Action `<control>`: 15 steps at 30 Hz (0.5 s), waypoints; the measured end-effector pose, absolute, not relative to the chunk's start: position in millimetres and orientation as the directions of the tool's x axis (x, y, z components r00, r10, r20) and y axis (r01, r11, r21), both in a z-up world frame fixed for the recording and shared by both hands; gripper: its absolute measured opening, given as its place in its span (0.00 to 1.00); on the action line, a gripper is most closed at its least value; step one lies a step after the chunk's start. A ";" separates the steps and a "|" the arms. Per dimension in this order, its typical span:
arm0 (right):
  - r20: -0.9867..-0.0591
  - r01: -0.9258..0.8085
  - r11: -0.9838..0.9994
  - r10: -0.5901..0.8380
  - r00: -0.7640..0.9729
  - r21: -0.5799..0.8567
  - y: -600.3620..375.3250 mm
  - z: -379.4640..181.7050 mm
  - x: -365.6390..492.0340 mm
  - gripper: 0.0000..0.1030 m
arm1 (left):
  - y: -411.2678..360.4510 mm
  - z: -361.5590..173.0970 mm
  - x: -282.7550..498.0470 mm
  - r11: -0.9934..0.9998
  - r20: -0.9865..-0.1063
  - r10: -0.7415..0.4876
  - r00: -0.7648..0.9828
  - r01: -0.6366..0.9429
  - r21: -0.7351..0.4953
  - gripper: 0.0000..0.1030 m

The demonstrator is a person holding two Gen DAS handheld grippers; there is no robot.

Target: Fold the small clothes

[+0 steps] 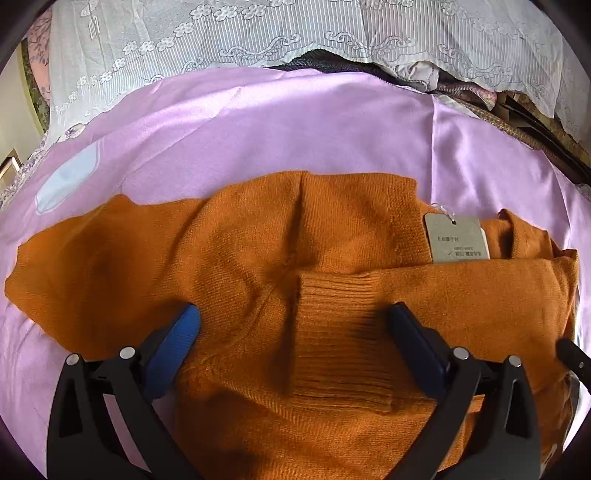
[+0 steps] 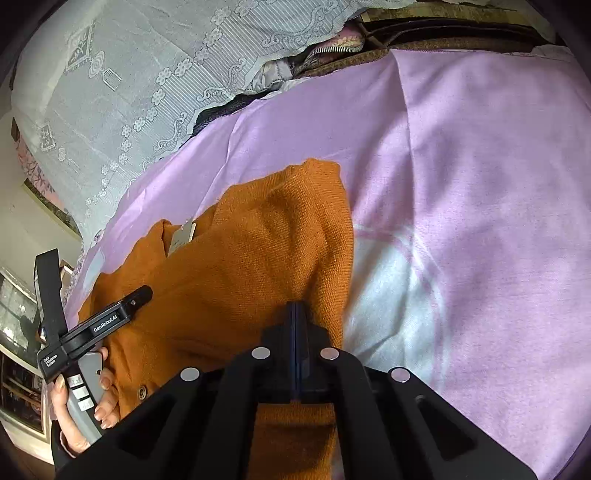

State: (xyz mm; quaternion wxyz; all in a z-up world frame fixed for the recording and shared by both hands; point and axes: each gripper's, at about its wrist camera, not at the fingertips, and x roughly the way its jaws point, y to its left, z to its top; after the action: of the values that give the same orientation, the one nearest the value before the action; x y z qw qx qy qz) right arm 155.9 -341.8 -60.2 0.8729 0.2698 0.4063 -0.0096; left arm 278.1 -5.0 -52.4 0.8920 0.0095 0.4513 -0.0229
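An orange knit cardigan (image 1: 258, 251) lies spread on a pink sheet (image 1: 258, 122), with a ribbed cuff (image 1: 336, 332) folded over its middle and a grey hang tag (image 1: 456, 240) near its collar. My left gripper (image 1: 291, 321) is open, its blue pads either side of the cuff, just above the knit. My right gripper (image 2: 297, 325) is shut on the cardigan's (image 2: 240, 266) edge near the sheet (image 2: 461, 166). The left gripper (image 2: 110, 321) and the hand holding it show at the left of the right wrist view.
A white lace cloth (image 1: 221, 33) covers things at the back of the bed. Dark and patterned fabrics (image 1: 461, 88) lie at the back right. A pale patch (image 2: 391, 295) marks the sheet beside the cardigan. A button (image 2: 141, 390) shows on the cardigan's front.
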 end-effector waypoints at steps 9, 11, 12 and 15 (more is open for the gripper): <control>-0.652 0.267 0.842 0.126 0.748 0.469 -362.8 -22.1 179.9 0.05 | -8.3 -51.1 276.1 0.999 -0.796 -0.009 0.606 0.048 0.025 0.96; -0.670 0.281 0.829 0.144 0.729 0.484 -369.3 -30.5 199.3 0.05 | -8.5 -52.7 277.2 0.999 -0.800 -0.008 0.600 0.047 0.025 0.96; -0.678 0.290 0.822 0.149 0.720 0.489 -371.9 -36.3 206.2 0.05 | -8.3 -53.1 277.6 0.999 -0.801 -0.008 0.599 0.046 0.024 0.96; -0.727 0.341 0.828 0.112 0.678 0.445 -381.6 -62.5 215.7 0.00 | -7.0 -53.3 279.8 0.999 -0.804 -0.014 0.595 0.045 0.016 0.96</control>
State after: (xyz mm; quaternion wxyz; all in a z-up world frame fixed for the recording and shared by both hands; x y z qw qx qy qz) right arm 215.7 -381.6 -62.5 0.8702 0.2856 0.3961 -0.0658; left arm 279.8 -7.0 -53.3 0.8929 0.0174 0.4497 -0.0165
